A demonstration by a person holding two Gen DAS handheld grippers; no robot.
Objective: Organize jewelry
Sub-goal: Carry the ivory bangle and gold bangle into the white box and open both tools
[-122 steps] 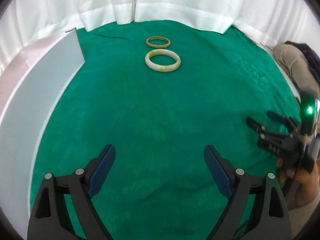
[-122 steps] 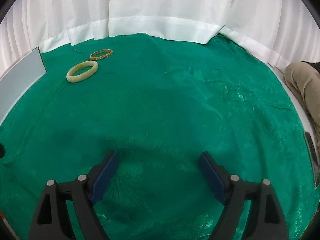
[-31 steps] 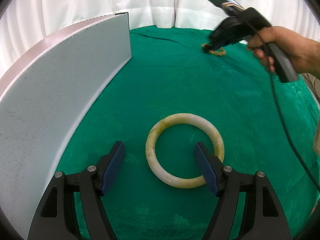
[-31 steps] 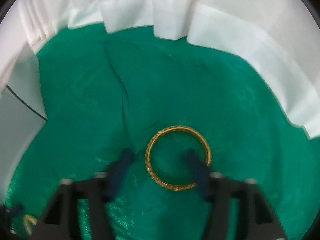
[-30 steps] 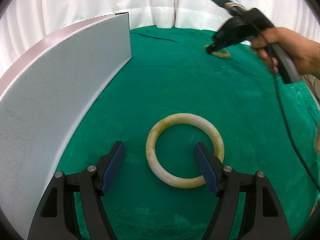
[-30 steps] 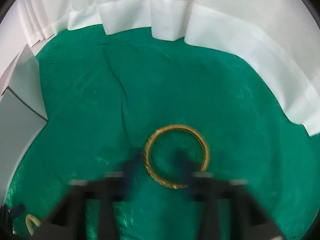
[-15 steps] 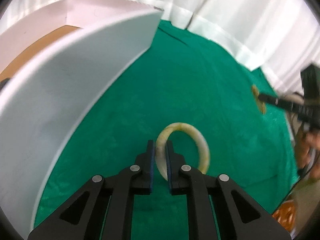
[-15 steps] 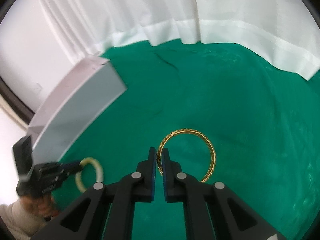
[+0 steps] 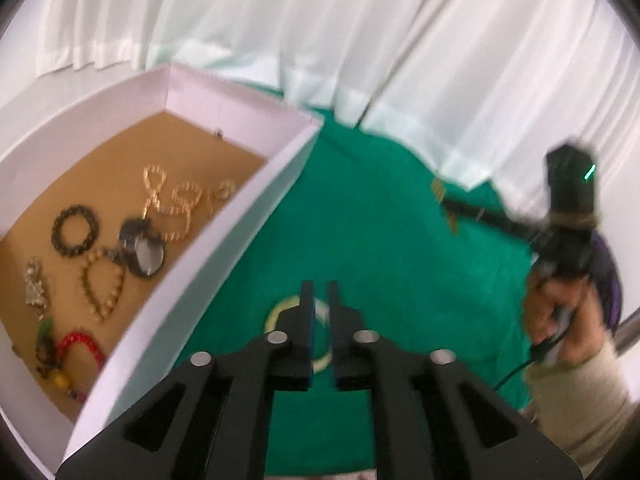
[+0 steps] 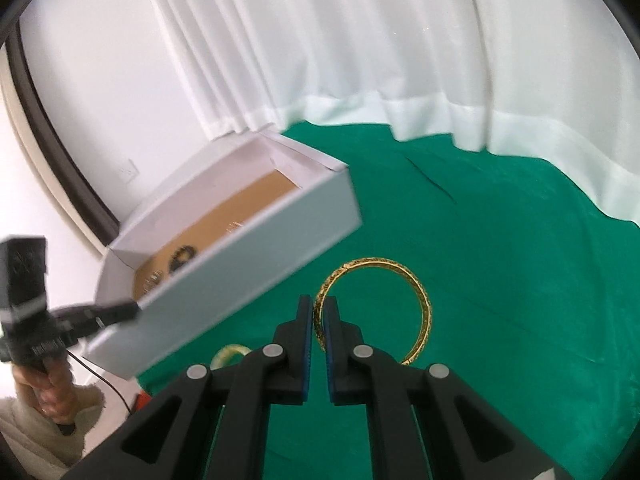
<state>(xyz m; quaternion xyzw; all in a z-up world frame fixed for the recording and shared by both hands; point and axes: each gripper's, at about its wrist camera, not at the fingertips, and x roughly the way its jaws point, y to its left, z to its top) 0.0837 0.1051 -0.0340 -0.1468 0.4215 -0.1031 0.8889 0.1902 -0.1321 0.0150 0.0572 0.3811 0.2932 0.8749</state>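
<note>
My right gripper (image 10: 318, 312) is shut on the rim of a gold bangle (image 10: 424, 312) and holds it above the green cloth (image 10: 500, 280). In the left wrist view that gripper (image 9: 446, 202) shows at the right with the bangle (image 9: 452, 222) edge-on. My left gripper (image 9: 320, 308) has its jaws opening, a narrow gap between them and nothing pressed. The cream bangle (image 9: 276, 314) lies on the cloth below it, partly hidden by the fingers. It also shows in the right wrist view (image 10: 230, 350), apart from the left gripper (image 10: 134, 307).
A white box (image 9: 240, 240) with a brown floor stands at the left and holds several necklaces, bracelets and a watch (image 9: 142, 248). White curtains (image 10: 360, 60) hang behind the table. A person's hands (image 9: 560, 308) hold the gripper handles.
Both grippers closed on their bangles and rose towards the box. The gold bangle came up with the right gripper. The cream bangle has left the left jaws and lies lower on the cloth.
</note>
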